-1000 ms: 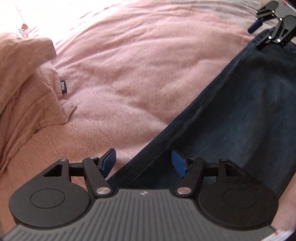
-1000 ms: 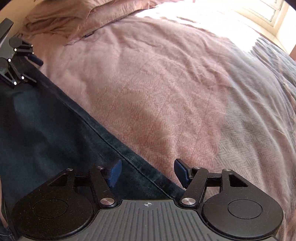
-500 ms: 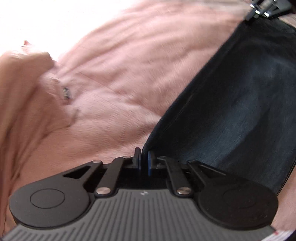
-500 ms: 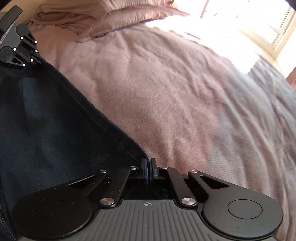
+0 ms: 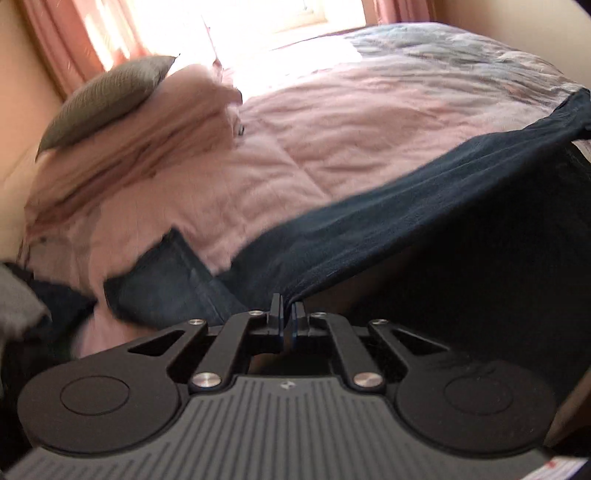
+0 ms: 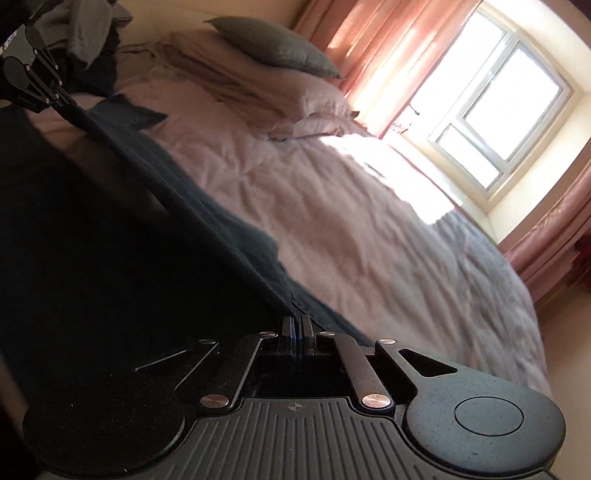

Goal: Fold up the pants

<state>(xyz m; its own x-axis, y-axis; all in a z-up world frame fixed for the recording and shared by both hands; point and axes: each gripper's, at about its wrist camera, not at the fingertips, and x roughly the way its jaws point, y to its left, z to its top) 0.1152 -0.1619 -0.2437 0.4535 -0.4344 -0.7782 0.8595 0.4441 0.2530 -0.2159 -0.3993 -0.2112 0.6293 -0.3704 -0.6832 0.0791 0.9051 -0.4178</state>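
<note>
Dark blue denim pants [image 5: 424, 221] hang stretched between both grippers above a bed. My left gripper [image 5: 287, 314] is shut on one corner of the cloth, and the held edge runs up to the far right. More of the pants [image 5: 162, 284] lies on the bed at lower left. In the right wrist view my right gripper [image 6: 296, 326] is shut on the other corner of the pants [image 6: 129, 240]. The taut edge leads up to the left gripper [image 6: 64, 98] at the top left.
A pink duvet [image 6: 314, 192] covers the bed, with a grey blanket [image 6: 491, 288] at its foot. Pink pillows [image 5: 140, 147] and a grey cushion [image 6: 273, 48] lie at the head. A window [image 6: 498, 110] with pink curtains stands beyond. A pile of clothes [image 6: 85, 33] sits at far left.
Both grippers went from open around the pants' edge to shut on it, then lifted the cloth off the bed. Both views tilted upward, bringing pillows and window into sight.
</note>
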